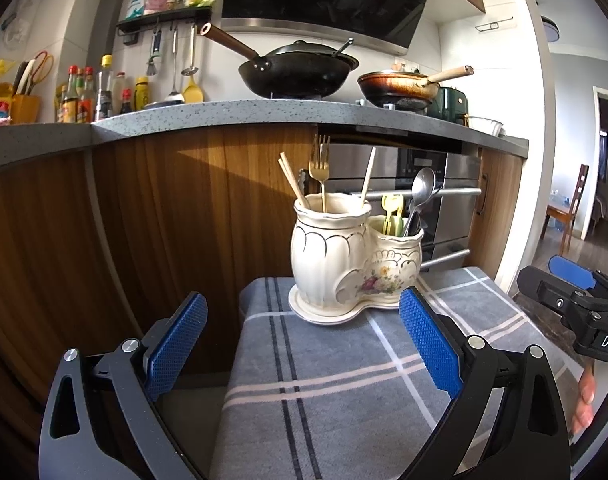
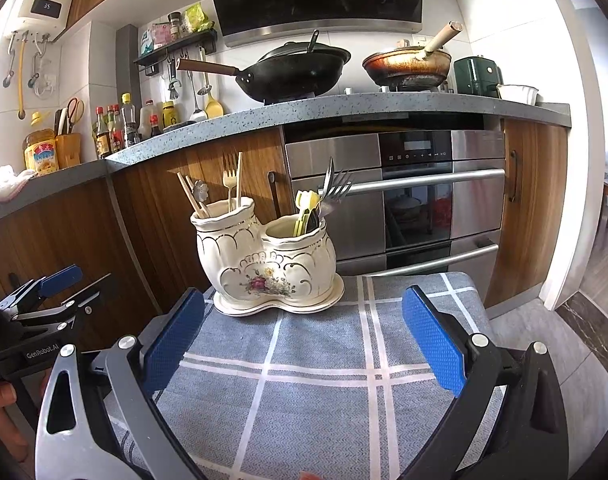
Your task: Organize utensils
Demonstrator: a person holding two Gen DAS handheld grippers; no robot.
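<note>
A cream double-pot ceramic utensil holder [image 1: 352, 256] [image 2: 265, 258] with a flower print stands on a grey plaid cloth [image 1: 344, 380] [image 2: 324, 360]. Its taller pot holds a gold fork [image 1: 320, 168] [image 2: 228, 182] and wooden chopsticks [image 1: 291, 182] [image 2: 191, 198]. The lower pot holds a steel spoon [image 1: 422, 188], steel forks [image 2: 338, 188] and yellow-green plastic utensils [image 1: 392, 212] [image 2: 306, 208]. My left gripper [image 1: 304, 336] is open, short of the holder, with nothing between its blue pads. My right gripper [image 2: 304, 334] is open and empty too, also just before the holder.
Behind the cloth-covered stand run wooden cabinets [image 1: 143, 220] and a steel oven [image 2: 416, 196] under a grey counter [image 2: 304, 108] with two pans. The right gripper shows at the edge of the left wrist view [image 1: 576, 300]; the left gripper shows in the right wrist view [image 2: 43, 300].
</note>
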